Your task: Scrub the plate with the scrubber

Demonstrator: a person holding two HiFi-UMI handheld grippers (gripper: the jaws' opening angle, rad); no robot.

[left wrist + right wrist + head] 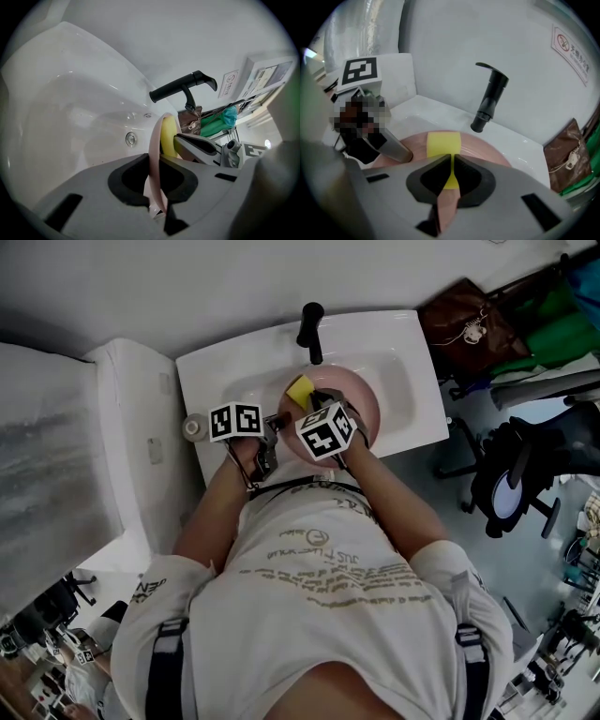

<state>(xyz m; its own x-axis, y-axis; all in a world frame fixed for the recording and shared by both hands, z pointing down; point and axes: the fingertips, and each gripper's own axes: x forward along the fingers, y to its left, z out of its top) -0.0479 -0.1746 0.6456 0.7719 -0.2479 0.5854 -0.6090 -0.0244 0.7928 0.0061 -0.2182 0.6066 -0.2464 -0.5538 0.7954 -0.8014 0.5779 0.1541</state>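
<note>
Closest to me a person in a pale printed T-shirt [328, 587] with dark straps [167, 662] over the shoulders leans over a white sink [403, 371], both forearms reaching forward with a tool in each hand. The left gripper [277, 425] has its jaws drawn narrow, pinched on the left rim of a pink plate [364, 407]; from that gripper's own camera the rim runs edge-on straight through the gap, with a pad pressing on either face. The right gripper [315, 396], just beside the left one and nearly touching it, has its jaws closed tight on a yellow scrubber [300, 390], and the scrubber's flat side lies against the face of the plate near its upper left edge. The plate sits inside the basin, tilted with its face toward the person; whether its lower edge rests on the bottom I cannot tell. Past the plate a small round overflow hole [131, 138] shows in the basin wall, and behind it a black faucet [311, 329] stands at the back edge, its spout over the plate. Farther off to the right a brown bag [464, 324] sits against the wall beside something green, and a dark office chair [516, 474] stands on the floor.
</note>
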